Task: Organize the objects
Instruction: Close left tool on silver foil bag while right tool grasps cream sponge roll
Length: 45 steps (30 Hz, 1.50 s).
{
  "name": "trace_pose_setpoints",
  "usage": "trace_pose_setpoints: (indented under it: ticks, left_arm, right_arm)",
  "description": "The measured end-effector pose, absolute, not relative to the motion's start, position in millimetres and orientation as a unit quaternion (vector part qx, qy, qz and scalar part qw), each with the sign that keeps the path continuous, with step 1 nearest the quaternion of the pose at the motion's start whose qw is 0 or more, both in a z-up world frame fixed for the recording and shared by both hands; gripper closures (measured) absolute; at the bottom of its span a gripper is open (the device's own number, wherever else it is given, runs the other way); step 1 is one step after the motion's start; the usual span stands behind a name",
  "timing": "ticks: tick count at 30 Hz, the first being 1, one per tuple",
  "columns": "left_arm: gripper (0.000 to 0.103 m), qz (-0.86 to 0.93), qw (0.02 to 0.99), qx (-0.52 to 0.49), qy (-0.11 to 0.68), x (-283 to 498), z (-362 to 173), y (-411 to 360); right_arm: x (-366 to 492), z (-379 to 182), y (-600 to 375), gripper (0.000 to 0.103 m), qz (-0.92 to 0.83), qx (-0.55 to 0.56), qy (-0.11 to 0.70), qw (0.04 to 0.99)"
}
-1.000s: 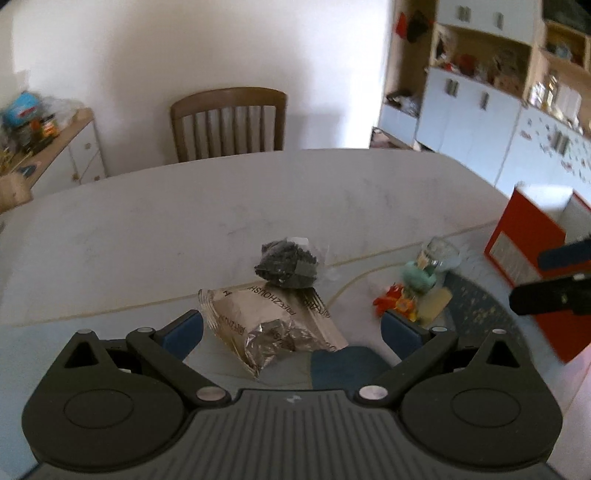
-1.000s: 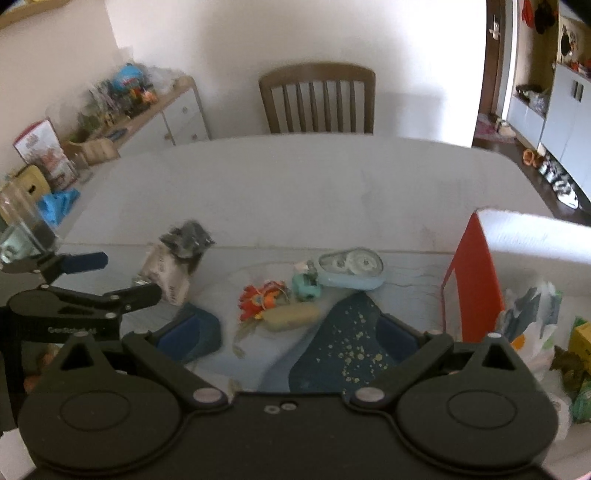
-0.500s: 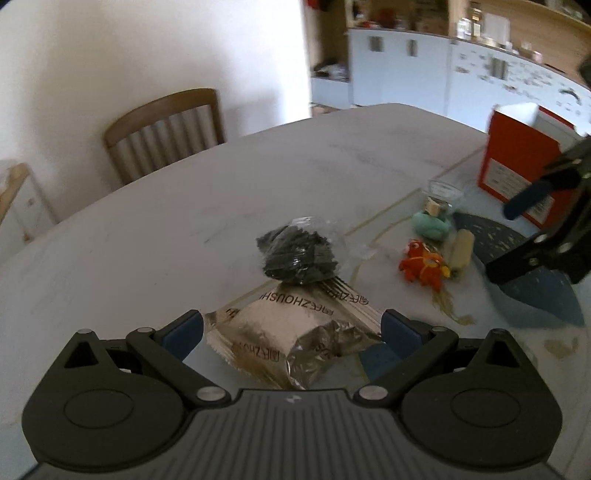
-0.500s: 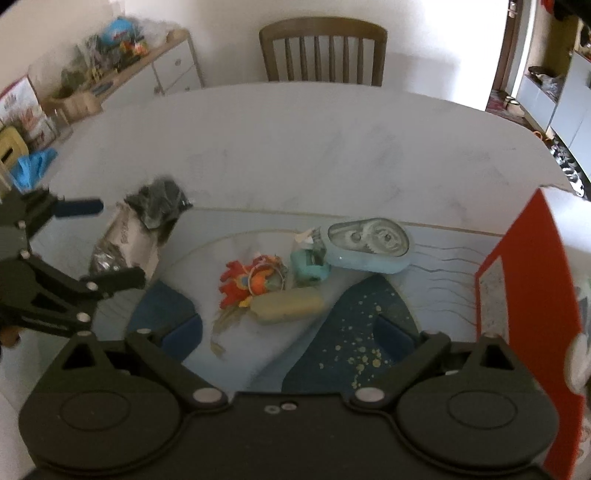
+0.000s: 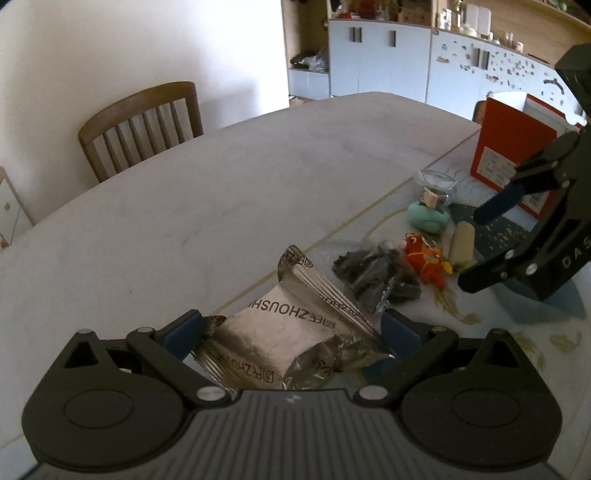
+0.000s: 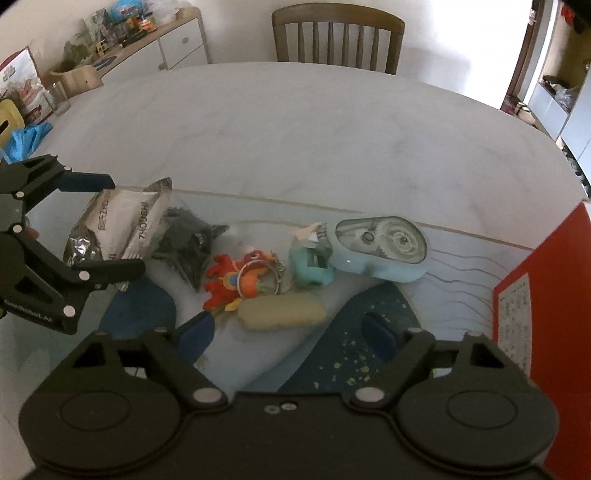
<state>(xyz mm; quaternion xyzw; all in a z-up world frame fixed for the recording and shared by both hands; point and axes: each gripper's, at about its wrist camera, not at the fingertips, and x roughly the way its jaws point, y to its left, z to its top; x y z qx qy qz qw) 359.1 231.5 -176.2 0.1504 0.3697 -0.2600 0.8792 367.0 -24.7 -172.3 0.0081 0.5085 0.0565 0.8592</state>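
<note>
Two grippers work the table: left gripper [image 5: 291, 328], jaws spread, straddles the crinkled silver foil packet [image 5: 291, 332]; right gripper [image 6: 288, 332], jaws closing, nears the beige oblong eraser [image 6: 281, 313] at twelve o'clock. Next, probably, both pinch.

This is a home, in its dining room. A large pale oval table [image 6: 314, 122] fills the middle, with a slatted wooden chair [image 6: 338, 35] pushed in against a plain white wall. A low white sideboard [image 6: 173, 44] is heaped with toys and packets. Across the room stand pale blue cupboards [image 5: 380, 62] under open wooden shelves [image 5: 480, 14] holding jars.
</note>
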Motion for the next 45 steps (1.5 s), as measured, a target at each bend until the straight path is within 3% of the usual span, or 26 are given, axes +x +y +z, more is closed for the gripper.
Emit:
trace_pose_setpoints:
  ticks: [10,14,16,20,45]
  left_arm:
    - [0.009,-0.235,0.888,0.140,0.370,349.3,-174.0,235.8]
    - [0.017,-0.227,0.889,0.135,0.373,343.3,-172.0,235.0]
    - [0.027,-0.221,0.891,0.130,0.375,339.5,-170.9,235.0]
    - [0.032,-0.204,0.895,0.129,0.375,331.2,-167.8,233.5]
    - [0.033,-0.156,0.902,0.072,0.396,242.8,-92.7,201.0]
  right_arm:
    - [365.6,-174.9,-22.0,0.037,0.054,0.014,0.505,0.862]
    - [364.1,-173.1,-20.0,0.054,0.056,0.009,0.502,0.863]
    - [361.6,-172.0,-21.2,0.053,0.060,0.015,0.503,0.862]
    - [355.6,-169.6,-18.8,0.054,0.060,0.012,0.501,0.863]
    - [259.7,-87.5,-43.7,0.054,0.082,0.053,0.447,0.889]
